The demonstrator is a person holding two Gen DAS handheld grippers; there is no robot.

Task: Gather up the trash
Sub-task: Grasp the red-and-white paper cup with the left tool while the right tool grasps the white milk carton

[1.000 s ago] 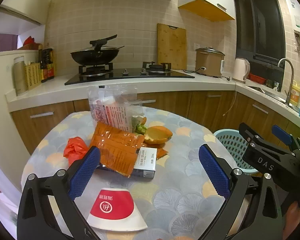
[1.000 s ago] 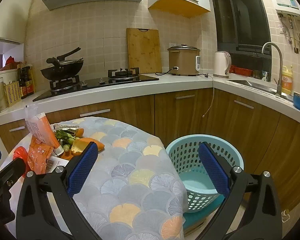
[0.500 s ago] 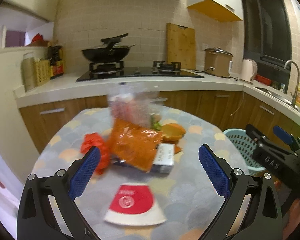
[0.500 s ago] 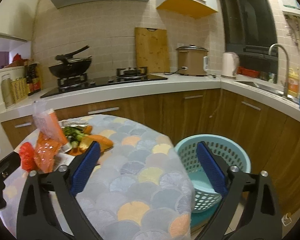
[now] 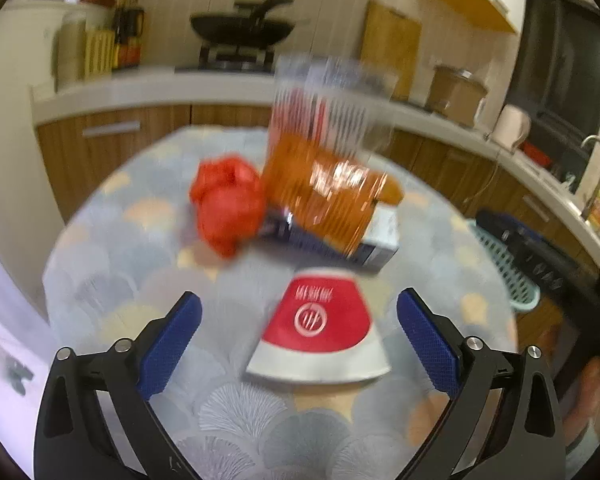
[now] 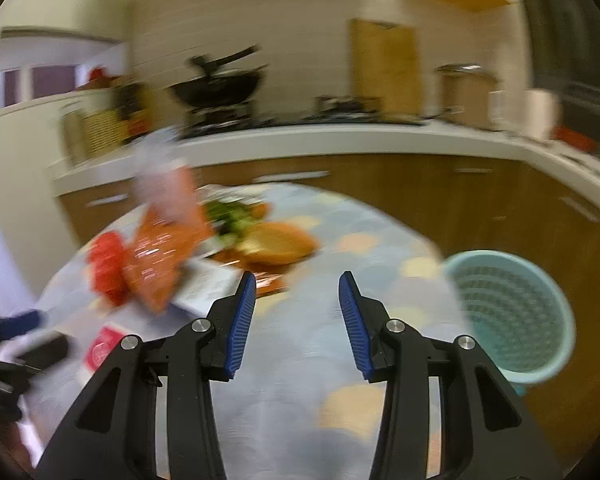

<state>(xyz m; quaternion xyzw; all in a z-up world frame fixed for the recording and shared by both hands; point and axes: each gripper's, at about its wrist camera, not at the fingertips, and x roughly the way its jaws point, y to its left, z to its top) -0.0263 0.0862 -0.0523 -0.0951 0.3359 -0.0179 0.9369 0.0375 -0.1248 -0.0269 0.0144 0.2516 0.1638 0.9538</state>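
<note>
A flattened red-and-white paper cup (image 5: 318, 330) lies on the round table (image 5: 148, 280), between and just ahead of my open, empty left gripper (image 5: 298, 340). Behind it lie an orange snack bag (image 5: 324, 196), a crumpled red bag (image 5: 228, 204) and a white box (image 5: 380, 236). In the right wrist view my right gripper (image 6: 297, 320) is open and empty above the table (image 6: 340, 360), with the snack bag (image 6: 160, 256), vegetable scraps (image 6: 276, 240) and the cup (image 6: 102, 346) to its left. A teal trash basket (image 6: 508, 316) stands at the right. Both views are blurred.
Wooden cabinets and a white counter (image 5: 180, 88) with a stove and a wok (image 5: 240, 30) run behind the table. A rice cooker (image 6: 464, 92) and a kettle (image 5: 512, 126) stand on the counter. The basket's rim (image 5: 504, 268) shows beside the table at right.
Both grippers have swung left and moved in over the table. The left gripper has closed in on the paper cup. The right gripper's jaws have narrowed but stay open.
</note>
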